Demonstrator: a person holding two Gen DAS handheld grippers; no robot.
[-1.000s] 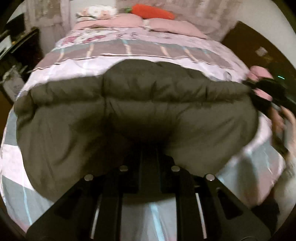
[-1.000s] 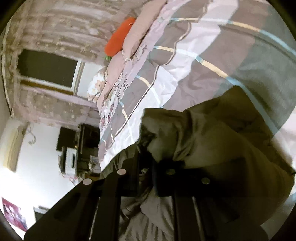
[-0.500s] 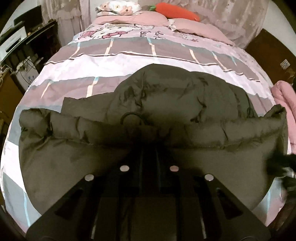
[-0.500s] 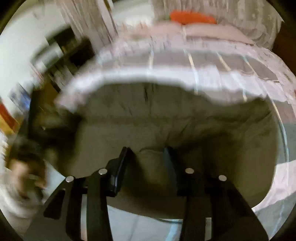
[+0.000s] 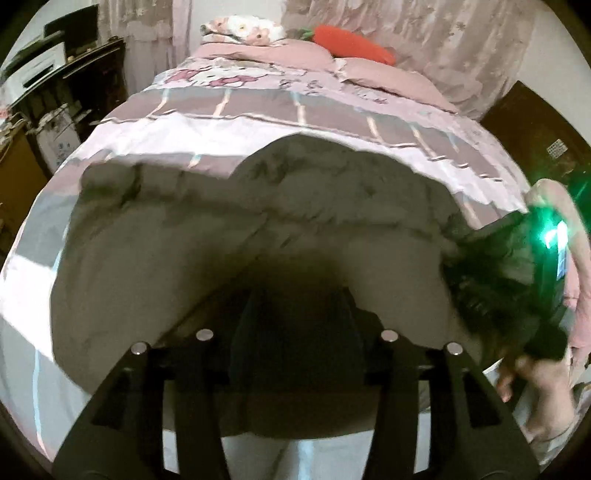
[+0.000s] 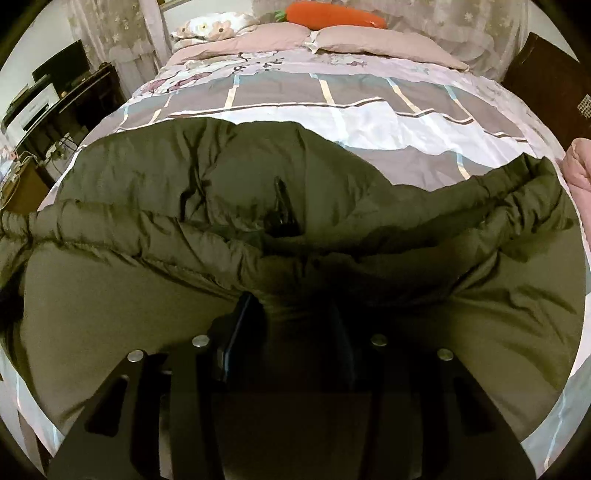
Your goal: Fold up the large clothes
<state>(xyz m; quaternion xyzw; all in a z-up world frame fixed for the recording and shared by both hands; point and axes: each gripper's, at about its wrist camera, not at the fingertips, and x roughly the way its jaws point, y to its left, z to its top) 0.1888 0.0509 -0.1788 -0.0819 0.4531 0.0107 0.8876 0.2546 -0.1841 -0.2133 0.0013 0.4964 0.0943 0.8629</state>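
A large olive-green padded jacket [image 5: 258, 229] lies spread across the foot of the bed, also filling the right wrist view [image 6: 332, 206]. My left gripper [image 5: 295, 295] sits at the jacket's near edge with its fingers shut on the fabric, the tips buried in dark cloth. My right gripper [image 6: 295, 306] is at the near edge too, its fingers closed on a bunch of the jacket. The right gripper and the hand holding it also show blurred at the right of the left wrist view [image 5: 517, 295].
The bed has a pink, grey and white checked cover [image 6: 369, 107], pink pillows [image 6: 369, 40] and an orange carrot plush [image 6: 332, 13] at the head. Dark furniture with a printer [image 5: 48, 85] stands left of the bed. A dark wooden cabinet [image 5: 535, 125] is at the right.
The right gripper swung round from a tilted sideways view to face the head of the bed. The jacket has been spread wider and flatter over the foot of the bed.
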